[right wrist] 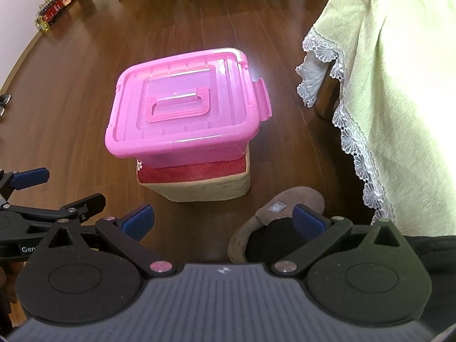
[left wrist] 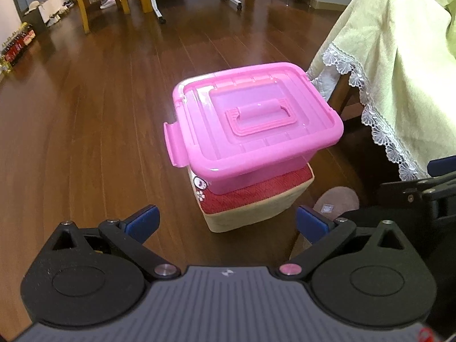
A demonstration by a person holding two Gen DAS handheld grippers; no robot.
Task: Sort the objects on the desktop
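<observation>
A pink plastic storage box point(left wrist: 253, 122) point(right wrist: 185, 111) with its lid on and a flat handle point(left wrist: 262, 116) point(right wrist: 179, 105) on top sits on a small red-topped beige stool point(left wrist: 256, 199) point(right wrist: 199, 179). The side latch point(left wrist: 173, 142) on its left and the latch point(right wrist: 263, 99) on its right stick out. My left gripper point(left wrist: 226, 222) hovers open in front of the box, nothing between its blue pads. My right gripper point(right wrist: 223, 219) is open too, just short of the stool. The left gripper point(right wrist: 28, 179) also shows at the left edge of the right wrist view.
A table draped in a pale green lace-edged cloth point(left wrist: 399, 71) point(right wrist: 399, 85) stands to the right. A brown slipper point(left wrist: 336, 202) point(right wrist: 279, 222) on a foot rests near the stool. Dark wood floor point(left wrist: 85, 114) stretches left, with chairs point(left wrist: 85, 0) and bottles point(left wrist: 17, 45) far back.
</observation>
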